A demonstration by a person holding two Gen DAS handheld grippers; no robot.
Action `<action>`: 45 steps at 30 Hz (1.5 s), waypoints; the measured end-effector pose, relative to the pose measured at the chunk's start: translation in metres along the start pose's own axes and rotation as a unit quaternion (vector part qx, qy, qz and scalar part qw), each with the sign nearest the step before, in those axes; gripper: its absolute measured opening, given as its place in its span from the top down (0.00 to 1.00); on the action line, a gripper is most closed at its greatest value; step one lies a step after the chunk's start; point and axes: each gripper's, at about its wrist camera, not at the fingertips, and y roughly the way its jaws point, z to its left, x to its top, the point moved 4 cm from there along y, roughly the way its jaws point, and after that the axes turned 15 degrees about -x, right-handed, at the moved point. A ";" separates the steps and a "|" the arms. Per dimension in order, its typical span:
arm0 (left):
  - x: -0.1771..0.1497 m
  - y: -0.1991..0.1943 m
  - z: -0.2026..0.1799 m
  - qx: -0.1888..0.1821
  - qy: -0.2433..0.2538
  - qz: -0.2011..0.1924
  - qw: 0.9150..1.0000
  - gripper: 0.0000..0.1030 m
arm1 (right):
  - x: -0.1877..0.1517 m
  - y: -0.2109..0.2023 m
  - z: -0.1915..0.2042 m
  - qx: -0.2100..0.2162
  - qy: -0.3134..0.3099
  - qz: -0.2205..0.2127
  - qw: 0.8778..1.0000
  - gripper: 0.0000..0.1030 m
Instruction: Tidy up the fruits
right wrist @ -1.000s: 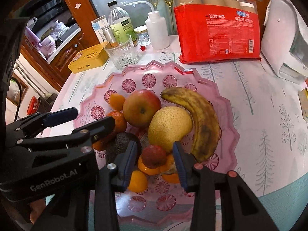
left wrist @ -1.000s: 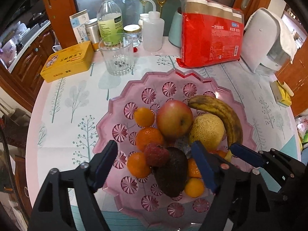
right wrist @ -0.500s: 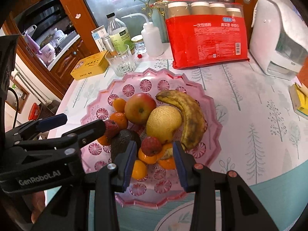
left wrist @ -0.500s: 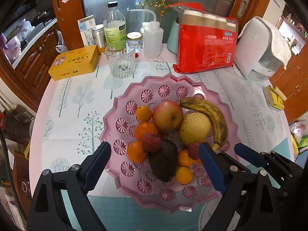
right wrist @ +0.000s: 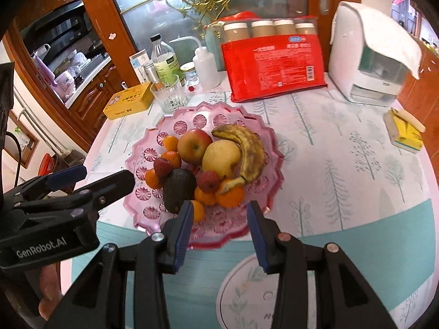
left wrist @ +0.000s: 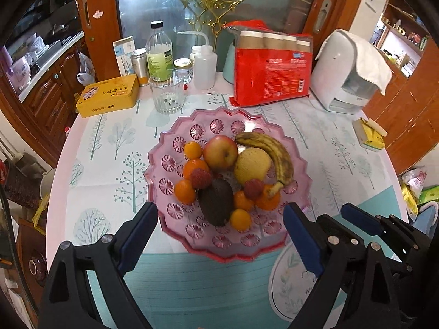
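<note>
A pink scalloped fruit bowl [left wrist: 175, 213] [right wrist: 148, 213] sits mid-table. It holds an apple [left wrist: 220, 150] [right wrist: 194, 144], a yellow pear [left wrist: 252, 164] [right wrist: 221, 155], a banana [left wrist: 271, 150] [right wrist: 248, 148], a dark avocado [left wrist: 216, 201] [right wrist: 178, 187], two red lychees [left wrist: 200, 177] and several small oranges [left wrist: 185, 191]. My left gripper [left wrist: 221, 229] is open and empty, above the bowl's near rim. My right gripper [right wrist: 218, 226] is open and empty, also at the near rim. The left gripper also shows in the right wrist view [right wrist: 93, 176].
Behind the bowl stand a clear glass [left wrist: 166, 94], a yellow tin [left wrist: 108, 96], bottles [left wrist: 158, 52], a red paper-cup pack [left wrist: 271, 74] and a white appliance [left wrist: 345, 74]. A yellow box [left wrist: 369, 134] lies at the right edge. The round table's edge curves left and right.
Both grippers have pulled back and up from the bowl. A second lychee now rests by the pear and oranges. The right gripper's jaws have widened.
</note>
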 end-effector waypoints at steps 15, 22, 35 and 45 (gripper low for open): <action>-0.066 -0.057 -0.056 0.010 0.035 -0.030 0.999 0.11 | -0.062 -0.061 -0.041 -0.009 0.005 -0.016 1.000 0.54; -0.110 -0.075 -0.082 0.035 0.028 -0.032 0.999 0.11 | -0.096 -0.086 -0.059 -0.018 -0.024 -0.025 0.999 0.54; -0.167 -0.101 -0.121 0.062 0.001 -0.048 0.997 0.11 | -0.126 -0.126 -0.084 -0.004 -0.019 -0.043 0.999 0.54; -0.174 -0.101 -0.132 0.066 -0.004 -0.041 0.997 0.11 | -0.135 -0.128 -0.096 0.007 -0.008 -0.034 0.999 0.53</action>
